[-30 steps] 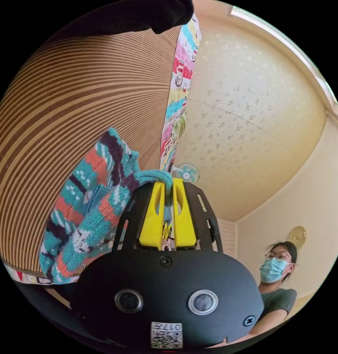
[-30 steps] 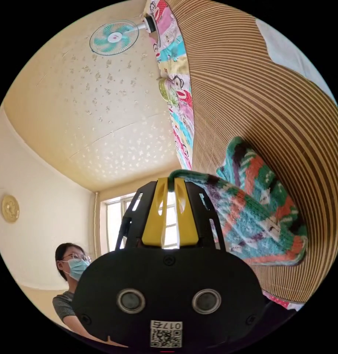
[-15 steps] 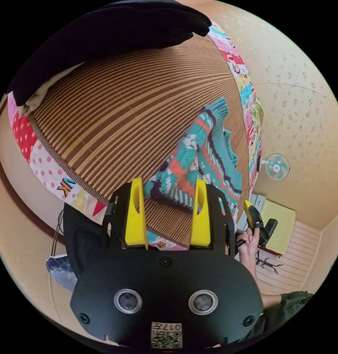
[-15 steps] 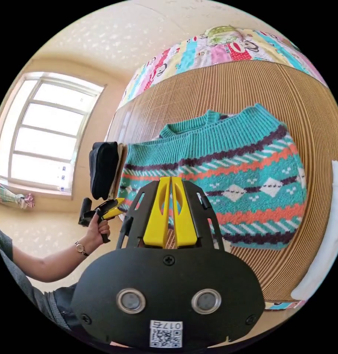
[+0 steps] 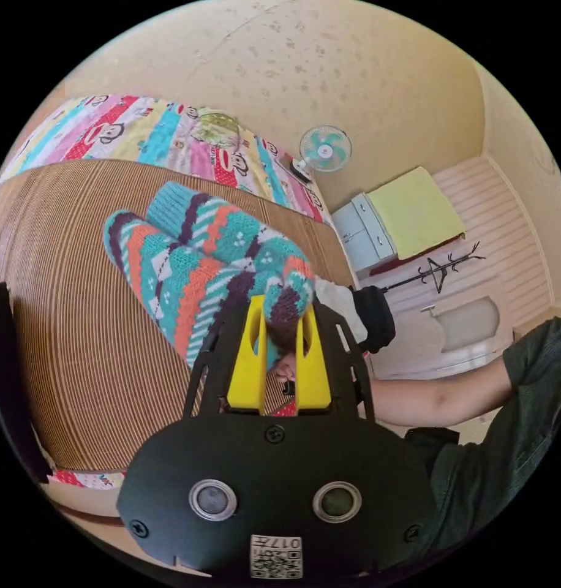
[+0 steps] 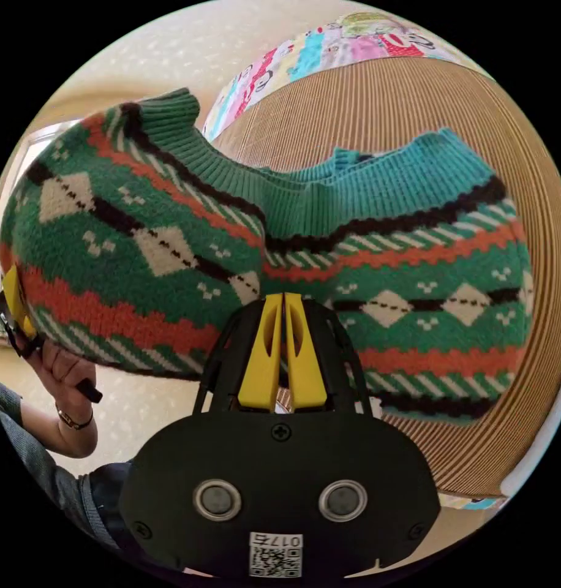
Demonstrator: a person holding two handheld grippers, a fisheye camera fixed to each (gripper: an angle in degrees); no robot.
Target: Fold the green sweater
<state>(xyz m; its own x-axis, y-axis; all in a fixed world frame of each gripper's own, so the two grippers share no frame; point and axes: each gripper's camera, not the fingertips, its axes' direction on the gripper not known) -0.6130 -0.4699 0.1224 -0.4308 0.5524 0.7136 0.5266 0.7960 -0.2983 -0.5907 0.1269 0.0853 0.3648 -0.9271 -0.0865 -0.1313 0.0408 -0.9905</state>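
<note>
Clearly the left gripper (image 5: 279, 318) is the one on the green sweater (image 5: 201, 263): its yellow jaws pinch a bunched edge of the knit, and the rest of the garment trails from there toward ten o'clock over the striped mat (image 5: 66, 318) in the left gripper view. In the right gripper view the lifted side balloons up at nine to ten o'clock while the other half lies flat on the mat toward two o'clock, so the long axis runs from lifted left edge to flat right edge. The right gripper (image 6: 283, 306) has its jaws pressed together on nothing, just before the lower part of the knit, and is the nearer one to the flat half
</note>
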